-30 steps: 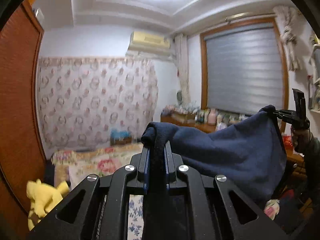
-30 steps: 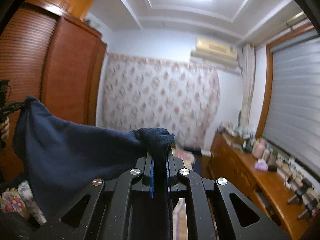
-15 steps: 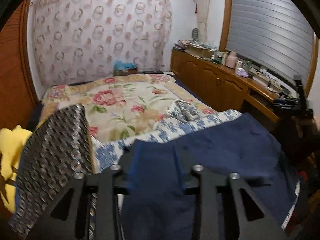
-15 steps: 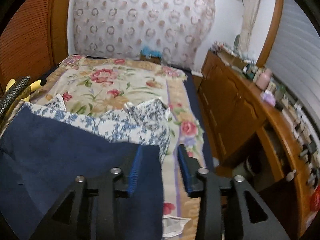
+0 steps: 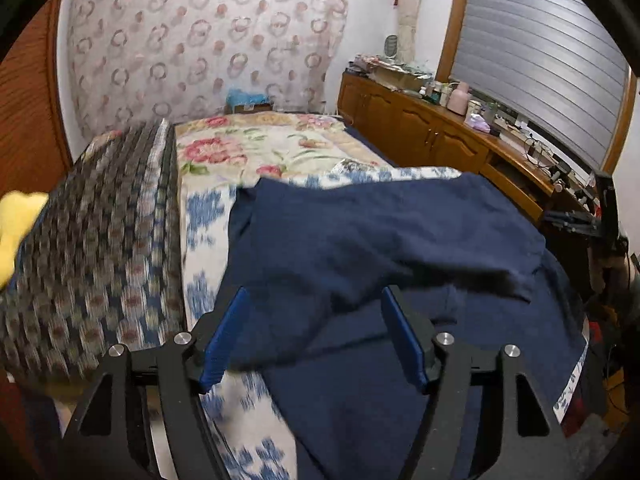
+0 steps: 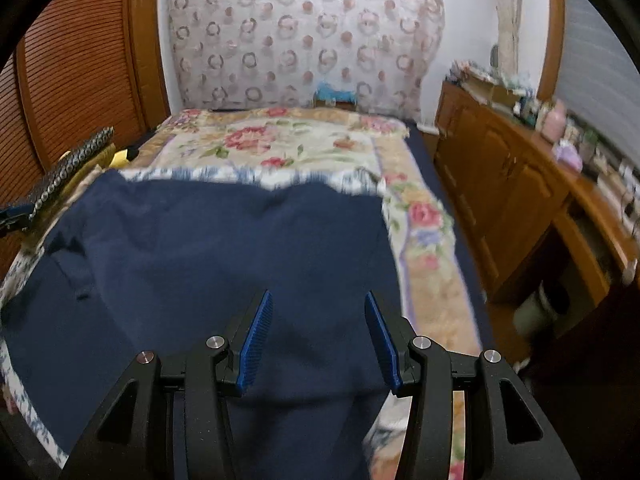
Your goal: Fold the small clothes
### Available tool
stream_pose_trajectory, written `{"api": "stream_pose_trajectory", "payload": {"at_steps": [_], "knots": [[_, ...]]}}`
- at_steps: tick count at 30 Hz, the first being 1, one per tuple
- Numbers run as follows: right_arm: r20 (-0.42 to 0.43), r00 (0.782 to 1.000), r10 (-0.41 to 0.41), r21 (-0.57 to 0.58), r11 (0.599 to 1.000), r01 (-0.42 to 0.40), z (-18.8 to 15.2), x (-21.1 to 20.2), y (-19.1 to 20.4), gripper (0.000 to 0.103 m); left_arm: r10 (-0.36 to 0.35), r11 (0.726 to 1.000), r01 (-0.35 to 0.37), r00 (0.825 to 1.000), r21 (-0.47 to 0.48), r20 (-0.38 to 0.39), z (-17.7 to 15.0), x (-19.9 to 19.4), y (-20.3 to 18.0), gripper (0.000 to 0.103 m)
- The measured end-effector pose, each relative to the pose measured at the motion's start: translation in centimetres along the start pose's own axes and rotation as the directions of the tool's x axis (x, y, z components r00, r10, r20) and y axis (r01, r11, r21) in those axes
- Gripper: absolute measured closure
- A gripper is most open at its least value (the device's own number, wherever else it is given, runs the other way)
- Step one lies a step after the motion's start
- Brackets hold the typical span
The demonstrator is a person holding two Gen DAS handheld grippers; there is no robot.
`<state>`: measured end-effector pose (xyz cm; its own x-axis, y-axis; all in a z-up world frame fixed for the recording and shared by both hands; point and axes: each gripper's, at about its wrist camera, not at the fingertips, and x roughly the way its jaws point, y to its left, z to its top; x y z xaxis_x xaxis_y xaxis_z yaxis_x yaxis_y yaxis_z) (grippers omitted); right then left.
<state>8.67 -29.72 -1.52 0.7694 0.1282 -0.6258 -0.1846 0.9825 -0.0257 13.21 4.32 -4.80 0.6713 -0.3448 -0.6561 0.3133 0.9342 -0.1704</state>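
A navy blue garment (image 5: 380,248) lies spread on the bed, partly doubled over itself; it also shows in the right wrist view (image 6: 224,256). My left gripper (image 5: 316,328) is open, its blue pads (image 5: 226,332) apart just above the garment's near left edge. My right gripper (image 6: 318,336) is open too, pads (image 6: 256,340) apart over the garment's near right edge. Neither holds cloth. The right gripper's body shows at the far right of the left wrist view (image 5: 600,216).
The bed carries a floral quilt (image 6: 280,140) and a blue-and-white floral cloth (image 5: 204,216) under the garment. A dark patterned cloth (image 5: 100,240) hangs at left beside a yellow plush (image 5: 16,220). A wooden sideboard (image 6: 520,184) lines the right side; a wooden wardrobe (image 6: 72,80) the left.
Both grippers held the garment up in the air, then lowered it onto the bed and opened. The garment now lies on the bed, released.
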Motion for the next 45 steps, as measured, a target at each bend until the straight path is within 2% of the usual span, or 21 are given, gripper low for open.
{"api": "stream_pose_trajectory", "payload": {"at_steps": [4,9,18,28,34,40,45], "knots": [[-0.043,0.999,0.018,0.046,0.999,-0.016,-2.1,0.4,-1.7,0.053,0.013,1.000,-0.013,0.999,-0.014,-0.035,-1.9,0.6,0.2,0.033],[-0.075,0.997,0.025,0.031,0.999,-0.023,-3.6,0.4,-2.1,0.053,0.031,0.999,-0.033,0.996,-0.026,-0.081,-3.4,1.5,0.2,0.033],[-0.062,0.998,0.000,-0.002,1.000,0.000,-2.6,0.2,-1.2,0.052,0.019,0.998,-0.029,0.987,-0.063,-0.158,-3.4,3.5,0.3,0.033],[-0.060,0.998,0.000,-0.003,1.000,0.000,-3.5,0.7,0.3,0.050,0.018,0.998,-0.028,0.984,-0.053,-0.179,-1.5,5.1,0.1,0.034],[-0.060,0.998,-0.003,-0.004,1.000,0.003,-3.8,0.8,0.8,0.050,0.041,0.998,-0.047,0.985,-0.032,-0.168,-0.9,5.2,-0.1,0.046],[-0.060,0.998,-0.003,-0.005,1.000,0.003,-3.8,0.8,0.7,0.050,0.047,0.998,-0.052,0.988,-0.031,-0.146,-0.8,3.9,0.3,0.046],[-0.060,0.998,-0.004,-0.005,1.000,0.003,-3.9,0.7,0.7,0.050,0.033,0.998,-0.042,0.986,-0.054,-0.165,0.0,4.6,0.9,0.046]]}}
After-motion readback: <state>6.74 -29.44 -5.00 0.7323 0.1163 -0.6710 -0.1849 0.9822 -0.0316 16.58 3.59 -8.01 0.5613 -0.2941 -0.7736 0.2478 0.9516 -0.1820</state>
